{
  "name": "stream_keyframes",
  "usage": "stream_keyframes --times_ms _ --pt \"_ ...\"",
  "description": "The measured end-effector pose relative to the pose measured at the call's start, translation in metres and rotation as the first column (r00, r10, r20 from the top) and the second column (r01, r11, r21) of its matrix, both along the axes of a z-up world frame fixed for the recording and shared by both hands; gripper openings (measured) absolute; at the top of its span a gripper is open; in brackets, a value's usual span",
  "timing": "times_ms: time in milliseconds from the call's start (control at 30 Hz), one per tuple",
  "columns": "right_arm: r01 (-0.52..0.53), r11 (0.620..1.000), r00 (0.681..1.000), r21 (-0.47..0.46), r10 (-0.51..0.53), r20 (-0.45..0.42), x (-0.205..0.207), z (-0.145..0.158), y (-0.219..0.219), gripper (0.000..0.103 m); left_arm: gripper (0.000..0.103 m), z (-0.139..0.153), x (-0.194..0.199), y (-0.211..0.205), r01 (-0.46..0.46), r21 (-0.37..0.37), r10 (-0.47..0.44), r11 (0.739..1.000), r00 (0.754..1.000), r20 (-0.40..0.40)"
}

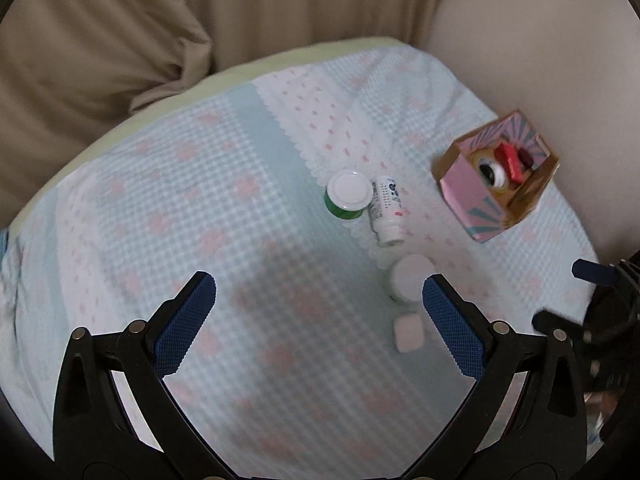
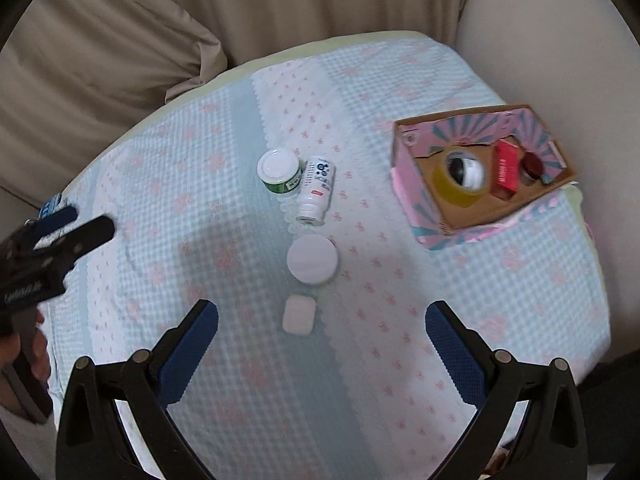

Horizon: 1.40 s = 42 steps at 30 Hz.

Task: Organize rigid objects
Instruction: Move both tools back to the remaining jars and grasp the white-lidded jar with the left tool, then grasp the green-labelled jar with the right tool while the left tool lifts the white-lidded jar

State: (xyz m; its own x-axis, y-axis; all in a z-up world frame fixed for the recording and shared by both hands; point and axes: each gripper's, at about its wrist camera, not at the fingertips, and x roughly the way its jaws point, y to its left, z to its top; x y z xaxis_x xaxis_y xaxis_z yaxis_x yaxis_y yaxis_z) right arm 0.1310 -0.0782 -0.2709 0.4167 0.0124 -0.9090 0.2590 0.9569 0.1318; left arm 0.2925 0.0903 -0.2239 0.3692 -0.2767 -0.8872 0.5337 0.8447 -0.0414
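Observation:
On the blue checked cloth [image 2: 240, 360] stand a green jar with a white lid [image 2: 280, 170], a round white-lidded jar [image 2: 313, 258] and a small white square case [image 2: 298, 314]; a white bottle [image 2: 316, 190] lies on its side beside the green jar. A pink patterned box [image 2: 460, 128] at the right holds a tape roll [image 2: 460, 178], a red packet [image 2: 506, 172] and a dark jar [image 2: 532, 166]. My right gripper [image 2: 322, 308] hovers open just short of the square case. My left gripper [image 1: 319, 282] is open and holds nothing, with the white-lidded jar [image 1: 412, 278] by its right finger.
Beige cushions [image 2: 120, 60] rise behind the cloth, and a pale wall [image 2: 560, 40] stands to the right. The cloth's far edge drops off past a green trim [image 1: 140, 116]. A hand [image 2: 24, 356] holds the left gripper's handle at the left border of the right wrist view.

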Motion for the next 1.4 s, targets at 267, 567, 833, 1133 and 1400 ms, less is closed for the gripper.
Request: stream_keyframes --times_ms 267,567,833,1133,1400 --pt "-0.026 0.999 0.999 0.025 0.027 -0.022 0.039 -0.079 0.019 0.103 0.103 -0.092 0.059 -0.061 0.194 0.107 -0.192 0.975 0.981 -0.023" --pt "-0.012 1.000 0.997 -0.011 0.011 -0.071 0.066 -0.159 0.022 0.103 0.099 -0.187 0.100 -0.112 0.321 0.168 -0.319 0.932 0.947 -0.038" --pt "-0.005 1.000 0.996 -0.030 0.002 -0.093 0.077 -0.197 0.019 0.103 0.098 -0.213 0.114 -0.134 0.379 0.162 -0.387 0.911 0.922 0.020" --pt "0.021 0.998 0.998 -0.059 -0.025 -0.062 0.087 -0.210 0.013 0.088 0.068 -0.218 0.112 -0.149 0.456 0.116 -0.463 0.883 0.886 0.042" --pt "-0.042 0.998 0.997 -0.045 0.039 -0.062 0.092 -0.211 0.025 0.066 0.068 -0.215 0.115 -0.142 0.414 0.084 -0.418 0.906 0.908 0.028"
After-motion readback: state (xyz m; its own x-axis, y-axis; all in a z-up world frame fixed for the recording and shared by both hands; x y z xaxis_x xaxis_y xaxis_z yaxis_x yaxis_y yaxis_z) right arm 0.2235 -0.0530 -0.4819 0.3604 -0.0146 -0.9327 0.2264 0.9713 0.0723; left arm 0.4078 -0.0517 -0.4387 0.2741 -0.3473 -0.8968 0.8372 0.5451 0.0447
